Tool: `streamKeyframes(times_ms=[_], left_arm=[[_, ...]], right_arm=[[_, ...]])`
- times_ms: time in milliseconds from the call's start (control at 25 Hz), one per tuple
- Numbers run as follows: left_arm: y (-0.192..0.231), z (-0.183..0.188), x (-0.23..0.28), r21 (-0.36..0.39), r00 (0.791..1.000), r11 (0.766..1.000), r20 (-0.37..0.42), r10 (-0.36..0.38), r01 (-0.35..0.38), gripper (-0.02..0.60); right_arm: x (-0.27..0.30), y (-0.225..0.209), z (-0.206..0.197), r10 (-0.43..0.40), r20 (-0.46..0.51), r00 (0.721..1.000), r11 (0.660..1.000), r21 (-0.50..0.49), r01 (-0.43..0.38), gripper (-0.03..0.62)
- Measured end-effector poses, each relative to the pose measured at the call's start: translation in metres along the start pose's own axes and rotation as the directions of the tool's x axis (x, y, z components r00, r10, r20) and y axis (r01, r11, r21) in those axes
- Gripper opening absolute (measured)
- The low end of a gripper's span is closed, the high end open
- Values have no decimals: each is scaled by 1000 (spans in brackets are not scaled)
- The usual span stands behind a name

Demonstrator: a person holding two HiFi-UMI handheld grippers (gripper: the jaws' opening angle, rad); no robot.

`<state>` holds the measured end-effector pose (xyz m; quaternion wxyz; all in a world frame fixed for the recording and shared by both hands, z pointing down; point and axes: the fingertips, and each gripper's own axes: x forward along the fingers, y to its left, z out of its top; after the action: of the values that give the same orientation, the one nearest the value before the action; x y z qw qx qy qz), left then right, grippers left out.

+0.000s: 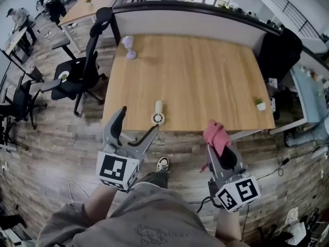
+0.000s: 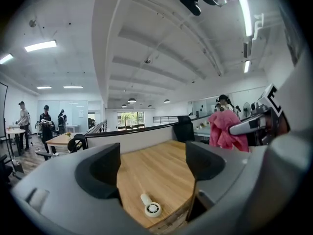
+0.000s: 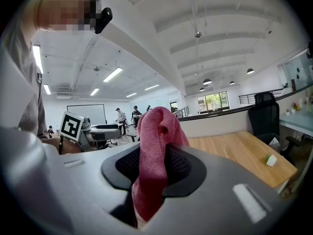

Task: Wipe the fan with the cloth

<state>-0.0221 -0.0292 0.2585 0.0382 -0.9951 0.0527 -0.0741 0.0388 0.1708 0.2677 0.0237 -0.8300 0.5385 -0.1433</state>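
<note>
A small white hand fan (image 1: 158, 115) lies flat near the front edge of the wooden table (image 1: 205, 81); the left gripper view shows the fan (image 2: 150, 207) low between the jaws. My left gripper (image 1: 138, 125) is held in front of the table edge, just left of the fan, with its jaws wide apart and nothing between them. My right gripper (image 1: 220, 147) hangs off the table's front edge to the right, shut on a pink cloth (image 1: 217, 136). That cloth (image 3: 155, 160) stands bunched up between the jaw pads in the right gripper view.
A small purple object (image 1: 128, 47) stands at the table's far left corner. A small white and green item (image 1: 260, 105) sits at the right edge. Black office chairs (image 1: 82, 71) are left of the table, another dark chair (image 1: 280, 53) at the right. A low partition (image 1: 195, 22) runs behind.
</note>
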Motion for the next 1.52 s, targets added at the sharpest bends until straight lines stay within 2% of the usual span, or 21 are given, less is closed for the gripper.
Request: streamKeyframes(times_ms=[160,320,480,760,1000,1280,1400,1520], left_arm=[[23,-5,39,-20,1000,1000,-23,-13,13,416],[44,-3,65,-55,1000,998,7,-21,21,417],[65,-6,80,-42,1000,999,-6,2,-2,416],[96,-6,88,-34,995,994,-14,100,-100,416],[101,0,94,-32,983,983,-27,180,-181,416],[85,19,105,-44,949,948,-11,315,-315,416],[69,18,109,-48,929,929,-56,365,-368,416],[57,19,111,-47,907,907,-63,416,-419,416]], right_arm=[[46,-17,13,16,-25,1000,1000,-10,-16,114],[88,-30,23,30,-41,999,999,-24,-31,114],[123,-37,33,60,-49,997,997,-41,-62,114],[167,-51,46,137,-59,989,988,-67,-141,114],[188,-69,57,216,-69,974,971,-86,-221,114],[215,-97,72,377,-103,921,917,-101,-387,114],[222,-108,71,439,-132,889,886,-100,-453,114],[228,-118,69,492,-156,856,855,-97,-509,114]])
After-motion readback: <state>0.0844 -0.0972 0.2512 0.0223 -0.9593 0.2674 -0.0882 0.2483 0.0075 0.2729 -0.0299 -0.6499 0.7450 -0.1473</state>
